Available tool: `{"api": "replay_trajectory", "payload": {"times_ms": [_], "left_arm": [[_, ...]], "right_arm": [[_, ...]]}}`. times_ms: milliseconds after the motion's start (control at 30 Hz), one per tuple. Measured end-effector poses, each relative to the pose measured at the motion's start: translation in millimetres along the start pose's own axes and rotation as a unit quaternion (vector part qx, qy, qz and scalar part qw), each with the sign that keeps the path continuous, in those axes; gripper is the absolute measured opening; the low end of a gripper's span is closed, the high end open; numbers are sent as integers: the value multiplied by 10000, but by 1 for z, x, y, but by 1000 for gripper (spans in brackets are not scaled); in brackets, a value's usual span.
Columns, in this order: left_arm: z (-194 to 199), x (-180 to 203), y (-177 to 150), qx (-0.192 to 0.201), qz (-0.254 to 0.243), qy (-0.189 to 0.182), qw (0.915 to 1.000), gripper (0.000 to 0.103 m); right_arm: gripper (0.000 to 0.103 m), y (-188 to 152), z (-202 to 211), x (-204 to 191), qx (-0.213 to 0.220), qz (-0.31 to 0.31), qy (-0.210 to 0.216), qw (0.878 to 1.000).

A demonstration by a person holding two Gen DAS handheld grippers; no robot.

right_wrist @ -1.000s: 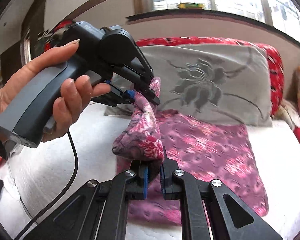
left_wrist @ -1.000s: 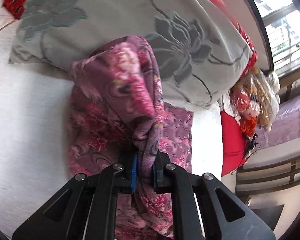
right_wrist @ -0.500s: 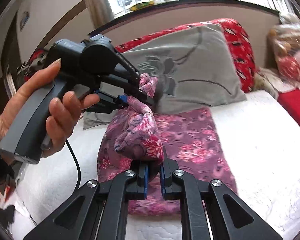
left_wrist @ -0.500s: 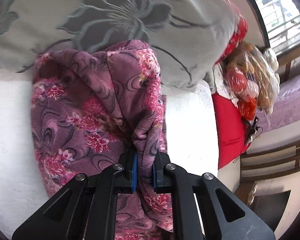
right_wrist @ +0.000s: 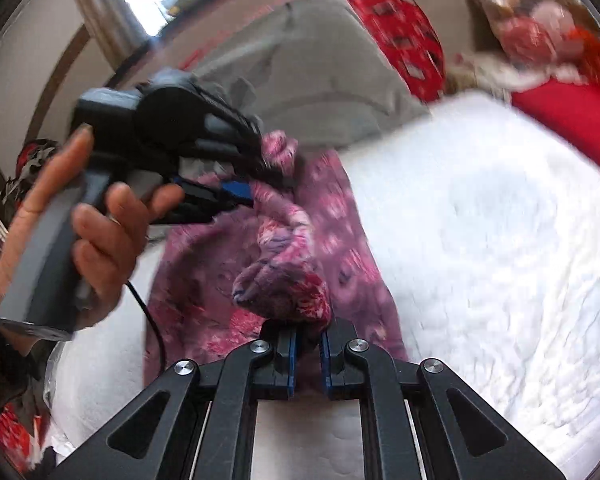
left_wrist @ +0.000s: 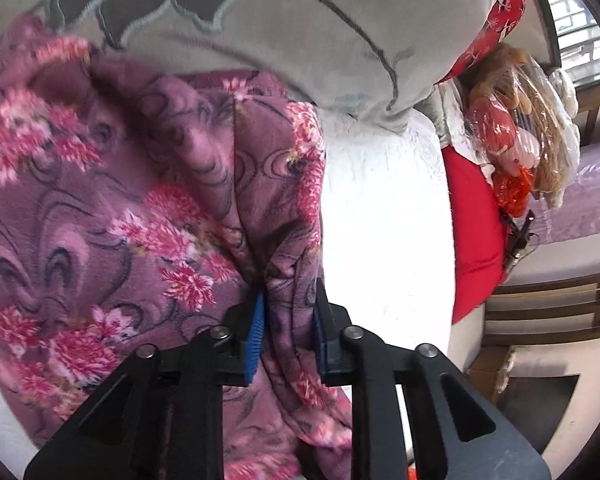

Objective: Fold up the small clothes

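**Both claws pinching the floral cloth above the bed**

The left claw (left_wrist: 288, 332) was closed on a bunched fold of the purple fleece garment with pink flower print (left_wrist: 100, 220), its blue-padded fingers (left_wrist: 254, 340) pressed against the fabric from either side. The right claw (right_wrist: 309, 354) likewise pinched a rolled lump of the same garment (right_wrist: 284, 288) between its fingers. From the right wrist view, the left claw (right_wrist: 256, 184) was seen held in the person's left hand (right_wrist: 72, 236), gripping the cloth's upper edge, with a black cable (right_wrist: 148, 312) trailing from the handle. The garment hung raised between the two claws, its lower part draped on the white quilted bed cover (right_wrist: 500, 260). Just behind it lay a grey pillow with a dark embroidered flower pattern (left_wrist: 300, 32), touching the cloth's far edge. A red patterned cushion (right_wrist: 396, 28) sat behind the pillow, and a clear plastic bag of stuffed toys (left_wrist: 520, 120) rested beside the bed's end. The right wrist view was motion-blurred.
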State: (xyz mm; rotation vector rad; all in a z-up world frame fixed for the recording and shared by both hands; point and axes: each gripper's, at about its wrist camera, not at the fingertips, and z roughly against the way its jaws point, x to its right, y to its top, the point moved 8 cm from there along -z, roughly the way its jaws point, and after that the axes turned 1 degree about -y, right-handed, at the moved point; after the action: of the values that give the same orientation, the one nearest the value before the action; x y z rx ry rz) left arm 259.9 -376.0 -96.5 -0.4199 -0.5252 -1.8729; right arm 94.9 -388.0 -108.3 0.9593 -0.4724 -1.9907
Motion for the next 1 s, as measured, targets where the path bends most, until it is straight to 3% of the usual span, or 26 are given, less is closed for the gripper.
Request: {"api": "replay_trajectory", "payload": {"times_ms": [67, 133, 233, 300, 367, 533, 633, 700, 733, 767, 833, 933, 1000], "left_arm": [[9, 2, -3, -54, 1, -231, 9997, 22], [30, 0, -4, 37, 30, -477, 9988, 22], [82, -23, -1, 562, 84, -739, 9957, 33], [108, -49, 0, 955, 182, -548, 9938, 47], [124, -84, -1, 1199, 257, -31, 9924, 47], [112, -128, -21, 1034, 785, 150, 9914, 47], [108, -133, -29, 1044, 702, 342, 9915, 47], [110, -132, -29, 1128, 619, 439, 9907, 47], [108, -130, -28, 1180, 539, 540, 9901, 47], [106, -130, -26, 1223, 449, 716, 9889, 47], [97, -128, -24, 1233, 283, 929, 9876, 47], [81, -126, -23, 1146, 293, 991, 9880, 50], [83, -127, -22, 1208, 363, 957, 9874, 50]], "right_arm": [[18, -8, -11, 12, -276, -305, 91, 9991], [18, -10, -11, 20, -392, -578, 289, 9971], [27, 0, 8, 29, -390, -692, 377, 9961], [33, 23, 31, 39, 51, -840, 427, 9955], [35, 52, 39, 41, 388, -907, 535, 9937], [35, 100, -38, 7, -440, -519, 859, 9940], [35, 104, -94, -9, -977, -442, 735, 9915], [31, 104, -119, -17, -1327, -468, 875, 9862], [12, 109, -118, -20, -1202, -377, 890, 9880], [5, 119, -110, -27, -892, -224, 1010, 9906], [5, 127, -102, -24, -534, -173, 935, 9940], [4, 110, -126, 5, -961, -333, 322, 9943], [4, 101, -129, 11, -963, -401, 361, 9939]]}}
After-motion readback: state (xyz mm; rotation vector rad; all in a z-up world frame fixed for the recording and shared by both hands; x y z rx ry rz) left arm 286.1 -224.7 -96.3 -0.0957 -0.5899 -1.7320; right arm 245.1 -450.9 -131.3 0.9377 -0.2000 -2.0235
